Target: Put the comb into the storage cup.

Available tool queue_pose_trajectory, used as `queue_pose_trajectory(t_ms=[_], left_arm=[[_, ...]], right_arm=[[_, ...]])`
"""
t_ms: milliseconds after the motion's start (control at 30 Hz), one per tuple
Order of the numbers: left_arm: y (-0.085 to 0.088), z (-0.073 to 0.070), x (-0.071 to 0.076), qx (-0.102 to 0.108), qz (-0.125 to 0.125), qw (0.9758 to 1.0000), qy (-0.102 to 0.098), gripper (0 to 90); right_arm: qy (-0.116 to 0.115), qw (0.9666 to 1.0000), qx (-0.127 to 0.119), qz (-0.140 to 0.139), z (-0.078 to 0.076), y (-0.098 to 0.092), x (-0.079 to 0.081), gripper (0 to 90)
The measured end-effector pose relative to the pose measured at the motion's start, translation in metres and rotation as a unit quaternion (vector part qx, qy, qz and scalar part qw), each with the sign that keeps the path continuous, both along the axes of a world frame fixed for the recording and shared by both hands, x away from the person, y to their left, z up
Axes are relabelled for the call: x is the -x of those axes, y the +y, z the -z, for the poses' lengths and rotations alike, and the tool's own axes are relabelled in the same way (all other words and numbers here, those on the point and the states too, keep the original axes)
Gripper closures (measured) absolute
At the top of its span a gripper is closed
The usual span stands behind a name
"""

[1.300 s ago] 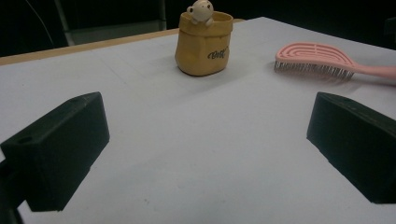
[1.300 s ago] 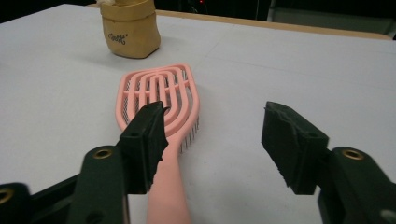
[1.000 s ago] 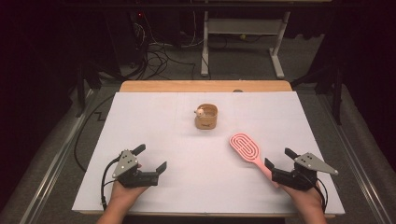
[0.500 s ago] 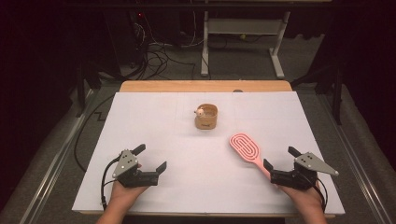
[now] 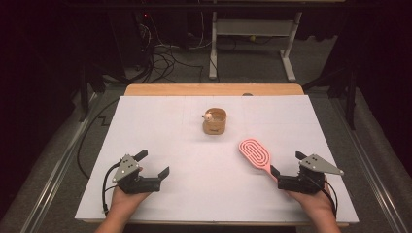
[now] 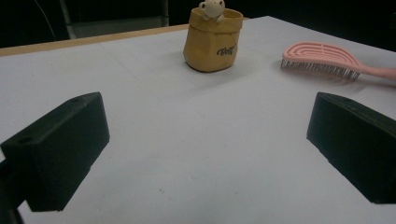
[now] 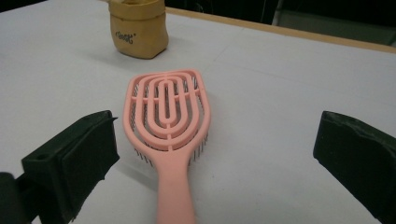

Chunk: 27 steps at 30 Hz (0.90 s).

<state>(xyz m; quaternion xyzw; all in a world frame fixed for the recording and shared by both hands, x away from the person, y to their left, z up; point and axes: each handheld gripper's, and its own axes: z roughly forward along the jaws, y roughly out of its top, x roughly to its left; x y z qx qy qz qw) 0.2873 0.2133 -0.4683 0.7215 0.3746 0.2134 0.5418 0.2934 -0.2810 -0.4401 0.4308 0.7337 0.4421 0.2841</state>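
At the left of the high view, the left gripper (image 5: pixel 154 164) is held low over the white table cover (image 5: pixel 194 194) by the person's left hand (image 5: pixel 124 200), its jaws spread wide with nothing between them. In the left gripper view the same gap is seen from behind the jaws, with bare white surface between them, and details lost from above are made out: the tan pouch-shaped holder (image 6: pixel 212 39) bears dark lettering on its side, and a small pale figure (image 6: pixel 211 8) peeks over its rim. In the high view that holder (image 5: pixel 214 121) is placed near the middle of the cover, towards the far edge, well apart from both grippers. To its right, the pink hairbrush (image 5: pixel 255 155) lies flat, bristles down, its handle pointing at the right gripper (image 5: pixel 287 165). The jaws of that gripper have just been opening and stand wide apart. From above, the handle end seems to meet the gripper; in the right gripper view the hairbrush (image 7: pixel 168 126) is shown lying between the jaws, nearer the left one, with neither pad pressing on it, and its bristles are seen resting on the cover.
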Motion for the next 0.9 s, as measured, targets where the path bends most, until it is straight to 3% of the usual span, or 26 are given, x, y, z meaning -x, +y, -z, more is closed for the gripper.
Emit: queue_pose_trajectory(t_ms=[133, 167, 400, 467, 733, 900], left_arm=[[-0.001, 0.0, 0.002, -0.012, 0.004, 0.9999, -0.011, 0.0], [-0.001, 0.0, 0.002, -0.008, 0.007, 0.9999, -0.011, 0.0], [-0.001, 0.0, 0.003, 0.0, 0.011, 0.9999, -0.011, 0.0], [-0.001, 0.0, 0.003, 0.002, 0.011, 0.9999, -0.009, 0.0], [-0.003, 0.001, 0.004, -0.002, 0.017, 0.9998, -0.009, 0.0], [-0.004, 0.001, 0.004, -0.002, 0.02, 0.9998, -0.009, 0.0]], right_arm=[[0.014, 0.9998, 0.011, -0.001, -0.001, 0.004, -0.004, 0.5], [0.031, 0.9994, 0.017, -0.004, -0.001, 0.007, -0.005, 0.5], [0.067, 0.9963, 0.052, -0.014, -0.002, 0.011, -0.01, 0.5], [0.083, 0.9945, 0.062, -0.018, -0.003, 0.012, -0.012, 0.5], [0.109, 0.9896, 0.089, -0.031, -0.003, 0.014, -0.017, 0.5], [0.133, 0.9835, 0.114, -0.047, -0.004, 0.019, -0.019, 0.5]])
